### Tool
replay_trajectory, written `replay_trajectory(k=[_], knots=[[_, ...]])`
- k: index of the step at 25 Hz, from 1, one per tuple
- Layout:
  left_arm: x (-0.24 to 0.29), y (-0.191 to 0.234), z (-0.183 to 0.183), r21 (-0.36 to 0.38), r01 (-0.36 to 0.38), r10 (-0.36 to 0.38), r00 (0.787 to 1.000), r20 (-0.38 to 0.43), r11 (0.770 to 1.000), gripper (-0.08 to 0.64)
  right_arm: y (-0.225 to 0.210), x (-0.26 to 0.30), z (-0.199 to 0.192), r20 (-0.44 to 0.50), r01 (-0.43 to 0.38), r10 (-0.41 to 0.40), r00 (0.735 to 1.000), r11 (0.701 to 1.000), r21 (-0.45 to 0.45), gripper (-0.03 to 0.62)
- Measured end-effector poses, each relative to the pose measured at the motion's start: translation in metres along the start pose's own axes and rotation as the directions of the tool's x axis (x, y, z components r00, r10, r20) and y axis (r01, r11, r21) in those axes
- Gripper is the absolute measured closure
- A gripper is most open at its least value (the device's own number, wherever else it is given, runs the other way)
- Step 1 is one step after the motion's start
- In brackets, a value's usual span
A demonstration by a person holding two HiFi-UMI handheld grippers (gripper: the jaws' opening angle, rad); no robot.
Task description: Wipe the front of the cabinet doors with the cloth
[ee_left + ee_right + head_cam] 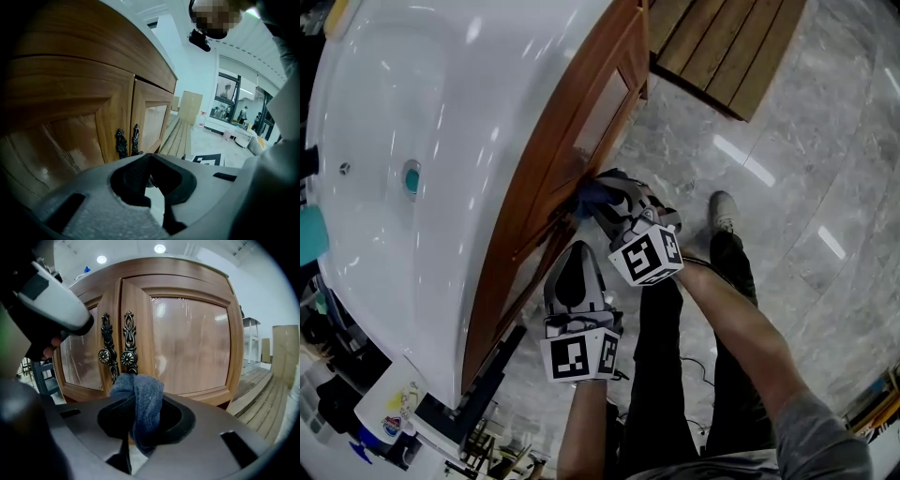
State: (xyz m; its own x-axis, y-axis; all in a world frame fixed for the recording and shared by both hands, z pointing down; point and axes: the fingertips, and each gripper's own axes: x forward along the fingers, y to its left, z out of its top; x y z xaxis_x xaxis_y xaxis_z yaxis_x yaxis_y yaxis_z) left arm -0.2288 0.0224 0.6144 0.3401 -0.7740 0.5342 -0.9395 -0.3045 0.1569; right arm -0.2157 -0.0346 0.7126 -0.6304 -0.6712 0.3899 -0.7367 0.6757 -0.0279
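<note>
The wooden cabinet (551,173) under a white basin has two glazed doors (187,343) with dark ornate handles (128,350) at the centre seam. My right gripper (140,420) is shut on a bunched blue cloth (143,397). The cloth's top sits just below the handles, close to the doors; in the head view the cloth (589,195) is against the cabinet front. My left gripper (575,255) hangs beside it, lower and nearer the left door (61,140). Its jaws are shut with nothing between them (151,176).
The white basin top (441,112) overhangs the cabinet. A slatted wooden platform (722,47) lies on the grey marble floor to the cabinet's right. The person's legs and shoe (722,211) stand behind the grippers. Bottles and clutter (394,412) sit at the lower left.
</note>
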Motion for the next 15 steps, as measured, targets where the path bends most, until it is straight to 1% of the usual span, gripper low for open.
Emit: replay_trajectory(k=[4, 7, 10, 15], knots=[[0.002, 0.000, -0.001, 0.001, -0.008, 0.008, 1.000, -0.007, 1.000, 0.554, -0.008, 0.001, -0.002, 0.014, 0.029, -0.029, 0.999, 0.999, 0.036, 0.502], [0.006, 0.001, -0.002, 0.000, -0.019, 0.019, 1.000, -0.014, 1.000, 0.552, -0.013, 0.003, -0.003, 0.023, 0.044, -0.044, 0.999, 0.999, 0.028, 0.503], [0.011, -0.003, -0.003, -0.002, -0.025, 0.025, 0.999, -0.023, 1.000, 0.554, -0.027, 0.005, -0.004, 0.019, 0.069, -0.070, 0.997, 0.996, 0.049, 0.502], [0.022, -0.014, -0.001, -0.001, -0.024, 0.023, 0.999, -0.033, 1.000, 0.554, -0.035, 0.007, -0.003, 0.018, 0.047, -0.048, 0.999, 0.998, 0.042, 0.503]])
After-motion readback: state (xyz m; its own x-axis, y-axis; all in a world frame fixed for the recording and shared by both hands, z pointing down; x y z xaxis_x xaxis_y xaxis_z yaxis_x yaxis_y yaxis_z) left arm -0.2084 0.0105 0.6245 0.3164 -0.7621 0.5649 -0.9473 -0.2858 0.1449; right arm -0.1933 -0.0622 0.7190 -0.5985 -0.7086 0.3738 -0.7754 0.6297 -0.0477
